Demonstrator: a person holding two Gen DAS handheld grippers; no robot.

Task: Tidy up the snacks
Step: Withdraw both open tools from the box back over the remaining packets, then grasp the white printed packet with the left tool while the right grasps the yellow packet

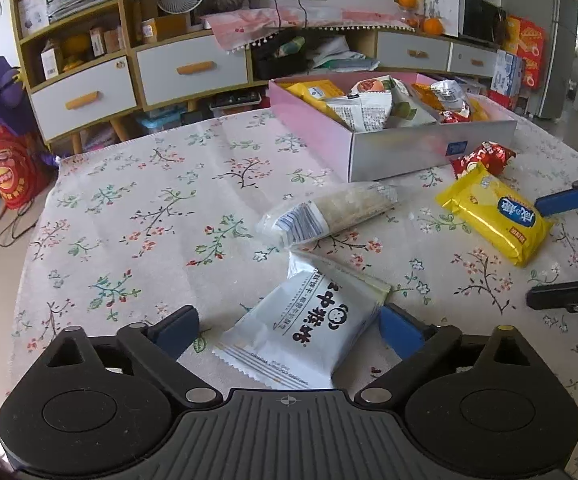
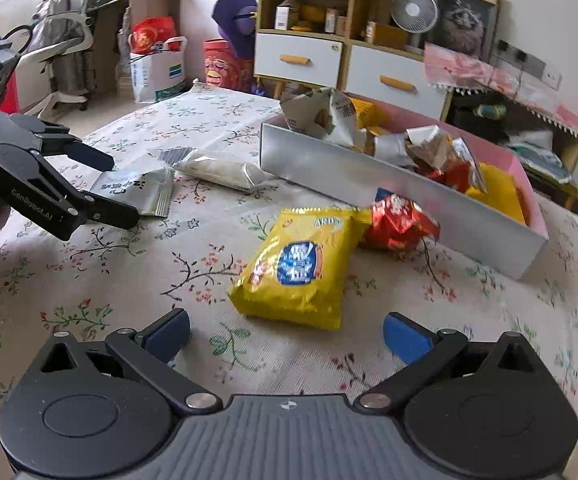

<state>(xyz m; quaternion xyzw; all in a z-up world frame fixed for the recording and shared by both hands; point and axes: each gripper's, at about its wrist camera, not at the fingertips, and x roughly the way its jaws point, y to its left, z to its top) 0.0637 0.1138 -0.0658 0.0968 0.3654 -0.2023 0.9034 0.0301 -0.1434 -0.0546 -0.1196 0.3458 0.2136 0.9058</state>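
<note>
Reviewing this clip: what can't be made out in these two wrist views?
- Lower packets in the box: hidden under the top snacks and the near wall, both views.
- Red packet: partly covered by the yellow packet, left view.
- Right gripper: cut off by the right edge in the left view.
- White packet: whether the left gripper pads touch it is unclear.

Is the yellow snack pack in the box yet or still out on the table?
Out. The yellow pack lies flat on the tablecloth beside the box.
</note>
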